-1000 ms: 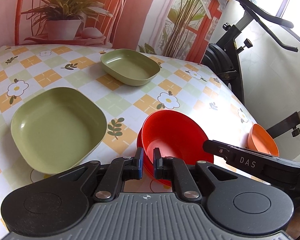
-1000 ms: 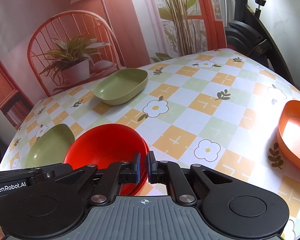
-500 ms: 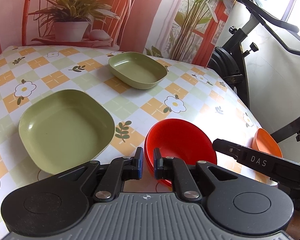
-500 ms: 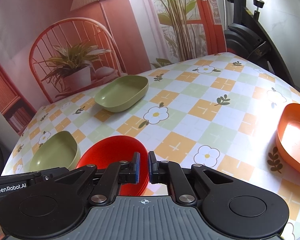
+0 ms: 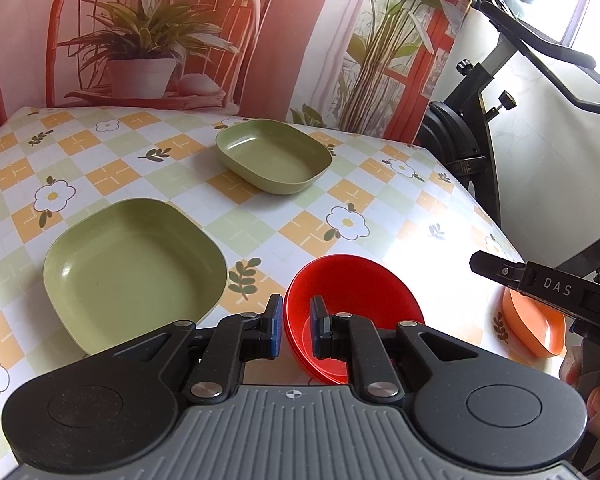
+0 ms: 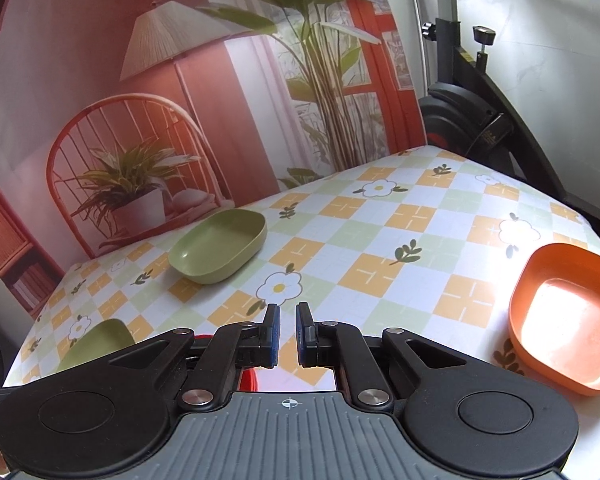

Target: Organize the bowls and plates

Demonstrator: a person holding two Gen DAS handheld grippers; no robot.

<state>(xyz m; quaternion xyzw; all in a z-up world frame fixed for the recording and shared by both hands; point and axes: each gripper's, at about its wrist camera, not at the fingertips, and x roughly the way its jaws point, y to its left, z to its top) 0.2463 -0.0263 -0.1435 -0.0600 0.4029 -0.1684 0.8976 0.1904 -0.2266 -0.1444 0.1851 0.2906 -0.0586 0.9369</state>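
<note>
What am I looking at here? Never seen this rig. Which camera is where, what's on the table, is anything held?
There is no robot arm: a person carries a handheld two-finger gripper in each hand, and each has a fisheye camera looking forward along its fingers. So each picture shows its own gripper's black body at the bottom.

The left wrist view shows the left gripper with its fingers closed across the rim of a red bowl, one outside and one inside. The right wrist view shows the right gripper with its fingers slightly apart and nothing between them.

On the flowered tablecloth lie a large green plate, a smaller green dish further back, and an orange dish near the right edge.
</note>
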